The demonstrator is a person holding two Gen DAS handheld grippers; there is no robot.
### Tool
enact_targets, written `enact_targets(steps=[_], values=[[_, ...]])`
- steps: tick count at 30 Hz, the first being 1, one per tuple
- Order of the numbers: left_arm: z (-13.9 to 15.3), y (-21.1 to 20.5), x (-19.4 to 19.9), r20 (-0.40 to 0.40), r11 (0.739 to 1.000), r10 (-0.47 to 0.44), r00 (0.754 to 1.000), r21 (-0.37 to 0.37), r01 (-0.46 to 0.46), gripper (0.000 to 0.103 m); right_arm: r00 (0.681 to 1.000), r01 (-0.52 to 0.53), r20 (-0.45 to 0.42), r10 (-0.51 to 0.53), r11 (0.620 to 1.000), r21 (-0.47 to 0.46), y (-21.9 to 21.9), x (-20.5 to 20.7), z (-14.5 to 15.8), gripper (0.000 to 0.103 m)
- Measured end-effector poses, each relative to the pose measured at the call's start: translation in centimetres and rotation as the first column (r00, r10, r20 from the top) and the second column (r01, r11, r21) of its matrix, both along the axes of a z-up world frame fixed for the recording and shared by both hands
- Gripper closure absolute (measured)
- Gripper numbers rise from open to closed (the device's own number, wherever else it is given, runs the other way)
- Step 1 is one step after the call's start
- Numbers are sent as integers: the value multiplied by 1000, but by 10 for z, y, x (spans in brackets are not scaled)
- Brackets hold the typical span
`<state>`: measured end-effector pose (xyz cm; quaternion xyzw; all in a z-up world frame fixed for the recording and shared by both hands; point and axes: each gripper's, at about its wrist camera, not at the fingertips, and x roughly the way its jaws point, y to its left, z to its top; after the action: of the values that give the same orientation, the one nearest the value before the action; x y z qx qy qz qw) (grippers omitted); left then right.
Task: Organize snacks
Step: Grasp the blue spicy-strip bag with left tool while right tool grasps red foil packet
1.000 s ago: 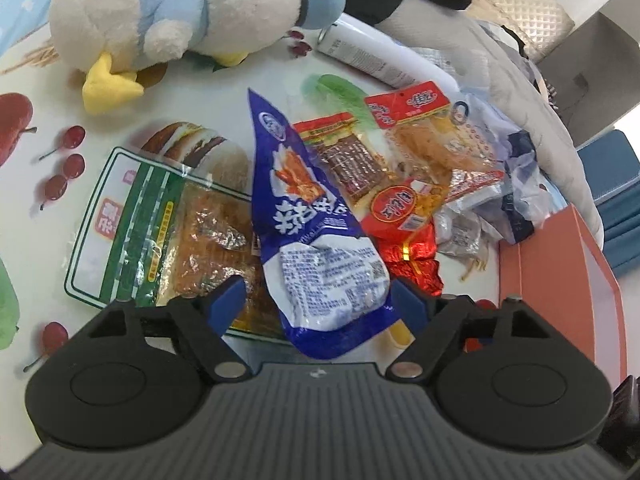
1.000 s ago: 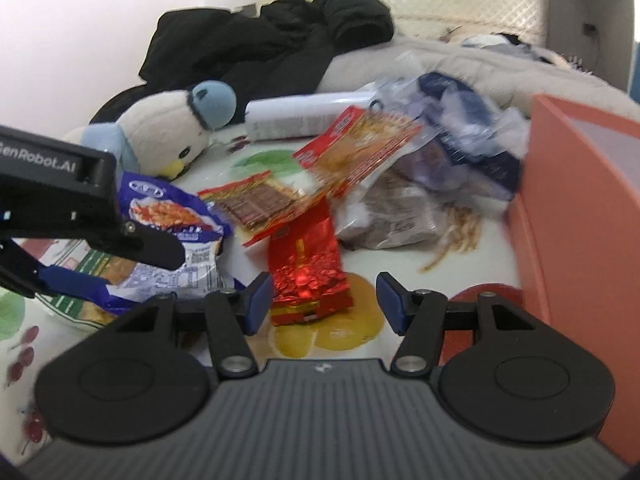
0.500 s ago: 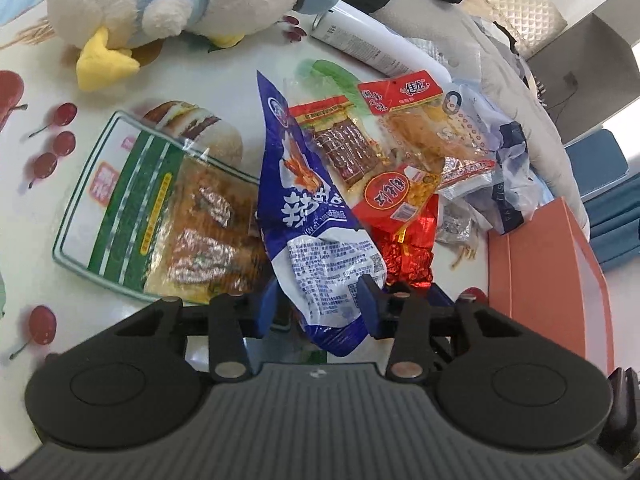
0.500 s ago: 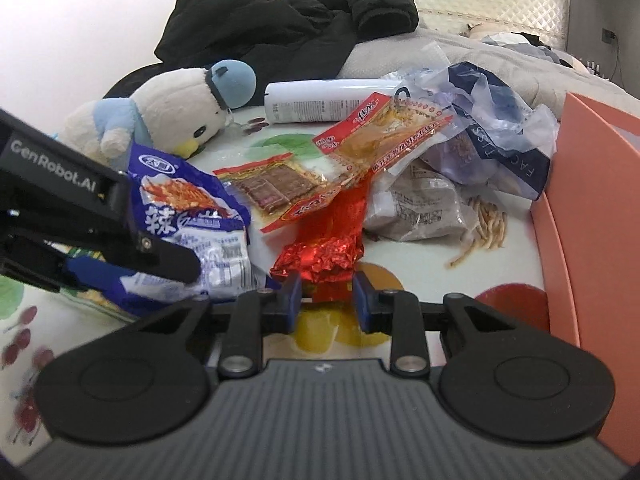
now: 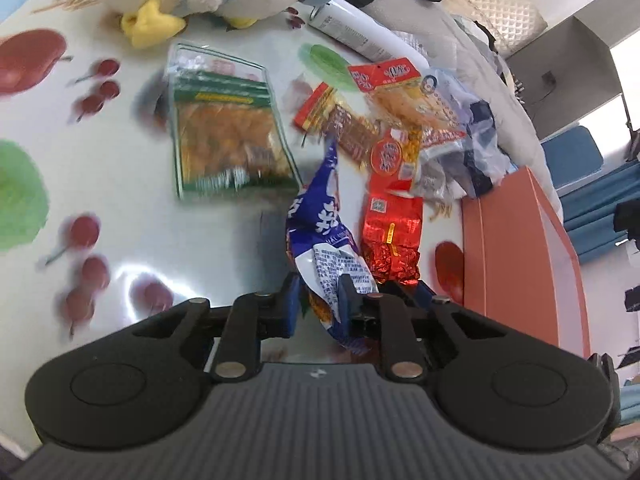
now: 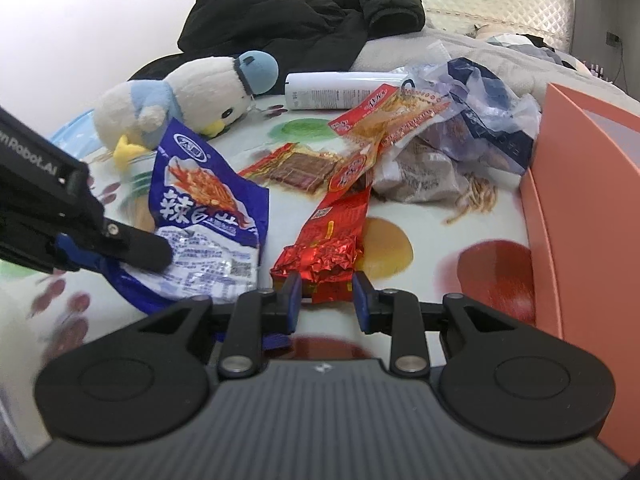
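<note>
On the fruit-print worktop (image 6: 420, 216), left tool (image 5: 319, 300), jaws just closing, pinches the blue spicy-strip packet (image 5: 324, 236); right tool (image 6: 325, 294) clamps the crinkled red foil packet (image 6: 326, 248).

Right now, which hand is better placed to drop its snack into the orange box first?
Right, probably. The right gripper is clamped on the red foil packet, and the orange box stands just beside it. The left gripper, whose jaws have just closed on the blue packet, sits farther from the box.
</note>
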<state>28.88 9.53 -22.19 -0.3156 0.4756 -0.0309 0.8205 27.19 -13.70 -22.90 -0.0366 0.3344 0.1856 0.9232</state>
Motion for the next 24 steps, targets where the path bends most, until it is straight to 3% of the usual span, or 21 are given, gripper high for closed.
enact_targets(steps=[8,17,18,19,20,24], values=[[7,2,-60,32,1000,-24,999,-9,24,85,999,-2,-42,3,1000,21,-23,-48,9,73],[-1,12,-133,16,997,21,1000,-68,-20,85,996,-36,-75,39,999,34,-42,-106,20,73],[-2,13,-138,14,997,28,1000,-68,-27,85,996,-38,-75,41,999,36,-45,-112,22,91],[-2,15,-143,18,997,33,999,-68,-32,85,996,-38,-78,41,999,39,-48,-117,23,98],[-1,16,-146,24,997,34,999,-69,-32,85,996,-34,-85,38,999,39,-51,-120,23,94],[-4,22,-146,7,997,63,998,-39,-63,84,996,-8,-93,12,999,46,-60,-126,20,94]])
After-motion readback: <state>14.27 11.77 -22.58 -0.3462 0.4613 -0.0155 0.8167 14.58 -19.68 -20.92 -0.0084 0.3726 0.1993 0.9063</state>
